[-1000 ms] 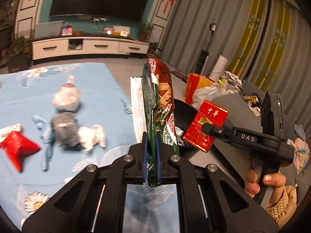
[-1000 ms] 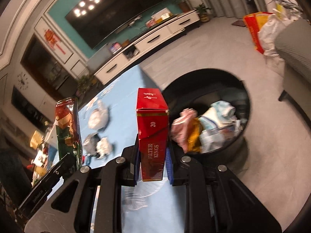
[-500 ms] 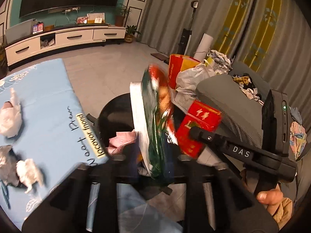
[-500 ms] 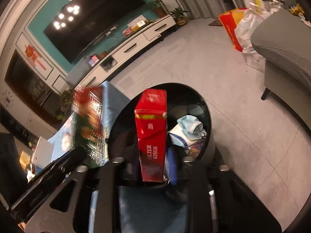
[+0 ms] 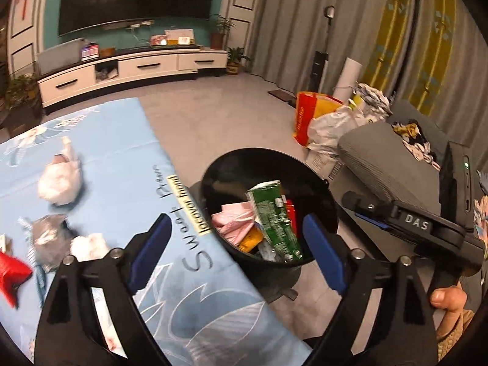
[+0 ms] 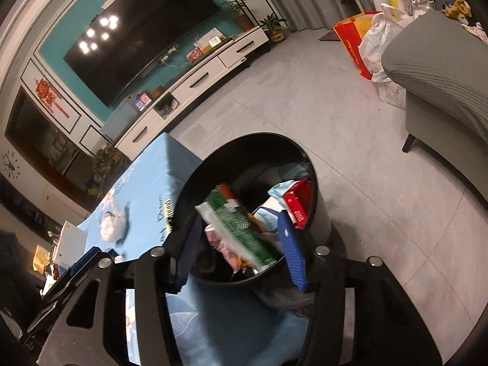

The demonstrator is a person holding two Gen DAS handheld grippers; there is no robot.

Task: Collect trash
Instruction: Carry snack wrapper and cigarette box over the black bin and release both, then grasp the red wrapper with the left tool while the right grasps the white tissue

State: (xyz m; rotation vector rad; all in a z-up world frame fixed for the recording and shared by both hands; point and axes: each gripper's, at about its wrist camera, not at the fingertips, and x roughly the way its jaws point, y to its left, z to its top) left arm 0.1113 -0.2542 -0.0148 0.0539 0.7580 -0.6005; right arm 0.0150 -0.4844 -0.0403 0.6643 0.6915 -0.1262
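Crumpled wrappers (image 5: 59, 180) wait on the blue-clothed table (image 5: 122, 158). Left claw (image 5: 236, 253) has just been opening — nothing between its jaws — over the black bin (image 5: 311, 180), where the green packet (image 5: 274, 216) lies. Right claw (image 6: 241, 251), likewise just opening and empty, let the red box (image 6: 297, 199) drop in.

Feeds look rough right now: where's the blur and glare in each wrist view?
Left wrist view: crumpled trash on the blue cloth is motion-smeared; the bin is sharper. Right wrist view: the green wrapper is streaked; ceiling lights glare off the TV. Both bend at the edges.
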